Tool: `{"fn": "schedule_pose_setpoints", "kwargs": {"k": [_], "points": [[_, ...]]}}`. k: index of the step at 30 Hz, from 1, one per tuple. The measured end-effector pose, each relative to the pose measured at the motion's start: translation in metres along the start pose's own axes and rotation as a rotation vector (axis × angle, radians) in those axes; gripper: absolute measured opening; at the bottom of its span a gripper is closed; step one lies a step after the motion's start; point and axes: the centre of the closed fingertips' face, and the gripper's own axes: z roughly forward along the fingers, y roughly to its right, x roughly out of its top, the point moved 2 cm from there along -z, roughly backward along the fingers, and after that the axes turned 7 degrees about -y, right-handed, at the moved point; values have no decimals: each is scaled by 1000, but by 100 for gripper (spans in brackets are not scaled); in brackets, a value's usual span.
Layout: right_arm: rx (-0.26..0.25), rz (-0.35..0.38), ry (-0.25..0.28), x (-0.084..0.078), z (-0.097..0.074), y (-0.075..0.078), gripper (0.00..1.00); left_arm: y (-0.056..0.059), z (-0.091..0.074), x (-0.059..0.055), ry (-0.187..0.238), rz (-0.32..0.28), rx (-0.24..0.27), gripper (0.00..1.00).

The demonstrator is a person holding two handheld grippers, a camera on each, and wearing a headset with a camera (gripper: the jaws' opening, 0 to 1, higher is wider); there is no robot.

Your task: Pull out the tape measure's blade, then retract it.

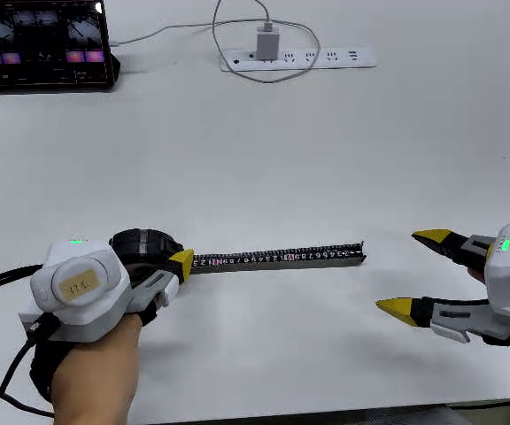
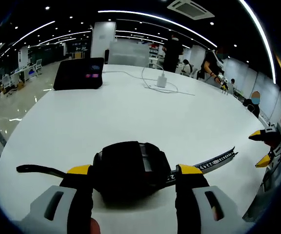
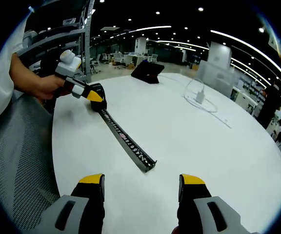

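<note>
Between left tongs (image 2: 134,170) sits the tape measure (image 1: 145,246)

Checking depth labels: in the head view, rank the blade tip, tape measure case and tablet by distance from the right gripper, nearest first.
From the right gripper, open at the near right:
1. Blade tip, just to its left, not touching it.
2. Tape measure case, near left, clamped in the left gripper.
3. Tablet, far left corner.

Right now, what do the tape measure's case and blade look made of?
Case: matte black, likely plastic or rubber, dull with no glints. Blade: thin dark strip with a printed scale and upturned edges, probably coated steel, though I can't confirm.
</note>
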Motion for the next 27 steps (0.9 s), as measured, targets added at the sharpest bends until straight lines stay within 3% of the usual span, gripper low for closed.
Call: {"fn": "schedule_pose_setpoints", "kwargs": {"k": [18,27], "points": [[9,-26,-2,6,3,2,58,-4,3,-1,-7,-26,7,60],[43,-97,-23,12,9,5,53,-4,3,-2,-9,-25,5,60]]}}
